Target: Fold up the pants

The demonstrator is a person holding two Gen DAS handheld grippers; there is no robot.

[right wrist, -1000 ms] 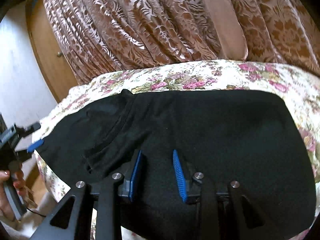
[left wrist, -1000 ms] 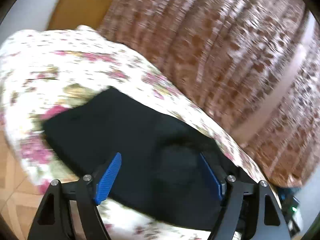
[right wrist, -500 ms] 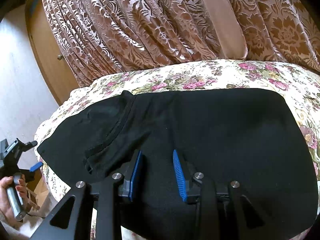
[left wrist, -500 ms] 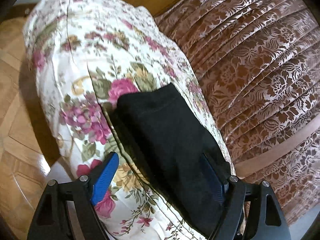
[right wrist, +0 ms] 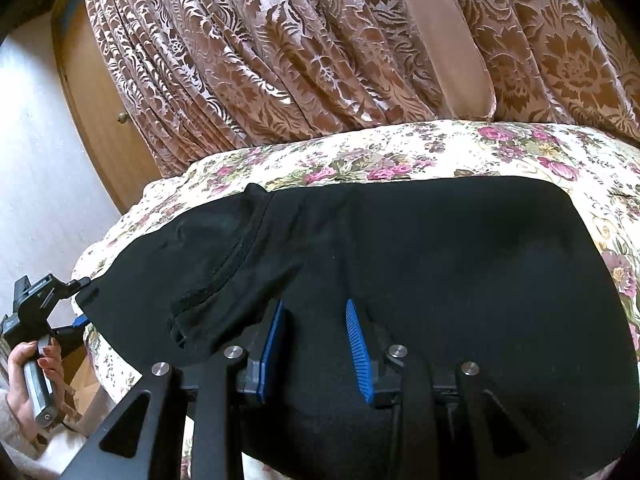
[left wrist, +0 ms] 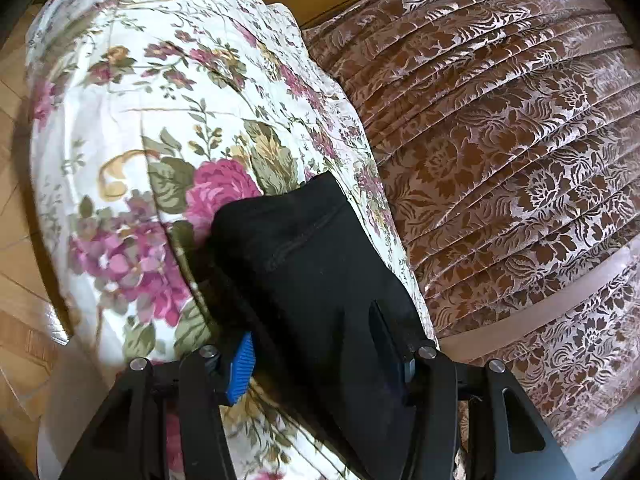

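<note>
Black pants (right wrist: 420,264) lie folded across a floral bedspread (right wrist: 400,152). In the left wrist view the pants' left end (left wrist: 304,264) lies between my left gripper's (left wrist: 320,364) fingers, one blue pad (left wrist: 242,368) below the cloth edge and the other finger on top; the jaws stand apart around the cloth. My right gripper (right wrist: 316,344) hovers over the near middle of the pants, its blue pads a hand's width apart, holding nothing. The left gripper (right wrist: 76,304) also shows at the pants' left end in the right wrist view.
A brown patterned curtain (right wrist: 320,48) hangs behind the bed. A wooden door (right wrist: 104,112) stands at the left. Wooden floor (left wrist: 16,280) lies beside the bed. A hand (right wrist: 36,372) holds the left gripper's handle.
My left gripper has moved in onto the pants' left end and its fingers have narrowed around the cloth edge. The right gripper has stayed still.
</note>
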